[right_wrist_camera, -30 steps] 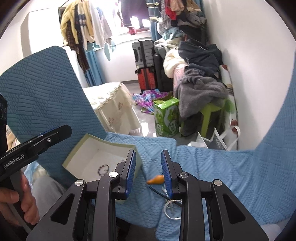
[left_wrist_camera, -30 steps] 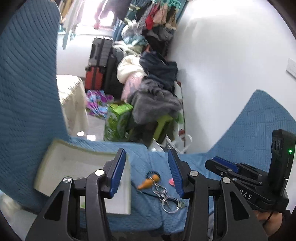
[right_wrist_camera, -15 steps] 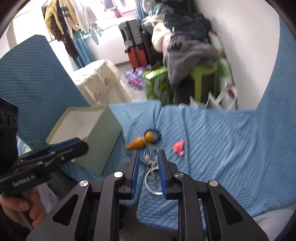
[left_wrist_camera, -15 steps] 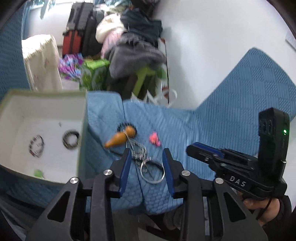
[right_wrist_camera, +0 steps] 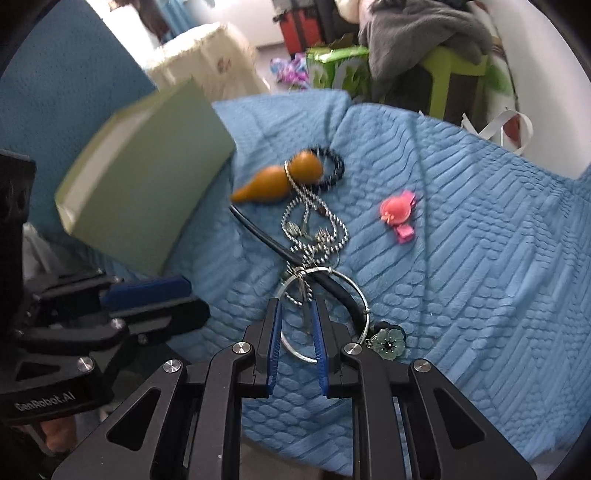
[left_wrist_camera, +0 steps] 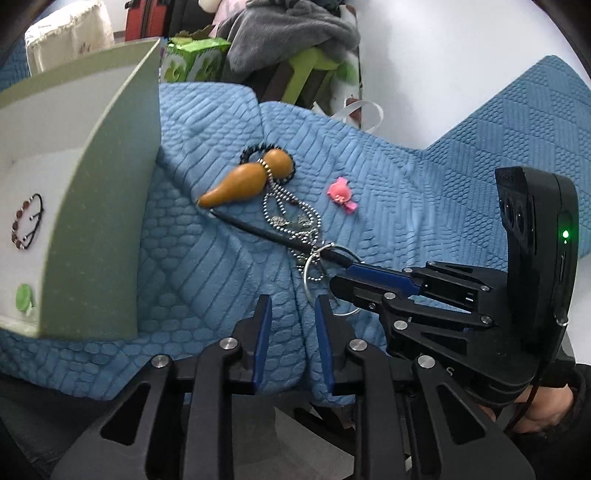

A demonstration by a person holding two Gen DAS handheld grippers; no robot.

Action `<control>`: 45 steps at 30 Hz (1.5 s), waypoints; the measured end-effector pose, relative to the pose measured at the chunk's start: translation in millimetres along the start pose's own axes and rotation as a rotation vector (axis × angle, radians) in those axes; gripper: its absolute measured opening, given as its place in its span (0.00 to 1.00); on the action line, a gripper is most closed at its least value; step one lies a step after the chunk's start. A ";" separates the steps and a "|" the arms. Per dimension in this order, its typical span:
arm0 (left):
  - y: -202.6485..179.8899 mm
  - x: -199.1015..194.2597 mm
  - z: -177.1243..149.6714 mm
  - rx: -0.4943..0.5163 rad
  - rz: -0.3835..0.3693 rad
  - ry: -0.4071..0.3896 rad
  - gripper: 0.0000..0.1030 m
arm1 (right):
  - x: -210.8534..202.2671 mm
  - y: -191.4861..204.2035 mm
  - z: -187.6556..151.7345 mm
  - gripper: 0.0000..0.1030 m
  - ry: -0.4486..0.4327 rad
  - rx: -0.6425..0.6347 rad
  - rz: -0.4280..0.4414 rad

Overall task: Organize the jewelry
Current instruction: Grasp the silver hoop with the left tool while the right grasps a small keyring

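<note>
A tangle of jewelry lies on the blue quilted cloth [left_wrist_camera: 424,192]: an orange gourd pendant [left_wrist_camera: 240,181], a black bead bracelet [right_wrist_camera: 334,164], a ball chain [right_wrist_camera: 314,225], a black cord [left_wrist_camera: 258,230] and a silver bangle [right_wrist_camera: 354,291] with a teal flower charm [right_wrist_camera: 388,341]. A pink clip [right_wrist_camera: 399,212] lies apart to the right. My right gripper [right_wrist_camera: 295,310] hangs low over the bangle, with a narrow gap and the bangle's left arc between its pads, untouched. Just left of it, my left gripper [left_wrist_camera: 292,306] is closing with only cloth between its fingers.
A pale green box [left_wrist_camera: 103,203] stands open at the left, with a beaded bracelet [left_wrist_camera: 27,221] and a small green piece [left_wrist_camera: 23,297] inside. Beyond the cloth's far edge are piled clothes [left_wrist_camera: 288,26], a green stool [right_wrist_camera: 454,70] and a white wall.
Both grippers have dropped and tipped down toward the jewelry, which now fills the views. Both pairs of jaws have narrowed, the left one much more.
</note>
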State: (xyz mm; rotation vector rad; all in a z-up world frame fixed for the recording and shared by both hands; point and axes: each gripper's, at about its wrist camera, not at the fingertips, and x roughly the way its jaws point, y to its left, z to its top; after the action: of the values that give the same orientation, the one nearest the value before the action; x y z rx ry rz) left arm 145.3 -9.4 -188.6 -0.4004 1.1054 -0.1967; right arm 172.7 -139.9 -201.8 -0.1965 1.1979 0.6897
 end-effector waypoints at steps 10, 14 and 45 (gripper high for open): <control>6.5 11.2 -2.0 -0.018 0.000 0.023 0.21 | 23.6 8.9 3.0 0.12 0.026 -0.083 -0.056; 7.0 10.4 -0.2 -0.022 -0.011 0.011 0.21 | 22.2 11.4 4.2 0.04 0.014 -0.089 -0.052; -39.3 67.7 12.0 0.207 0.156 0.040 0.16 | -54.6 -45.1 -20.5 0.04 -0.173 0.158 -0.072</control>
State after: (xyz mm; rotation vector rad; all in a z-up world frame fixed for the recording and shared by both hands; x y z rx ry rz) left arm 187.6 -66.3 -223.9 -0.1250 1.1381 -0.1799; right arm 172.7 -206.3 -169.8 -0.0467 1.0684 0.5355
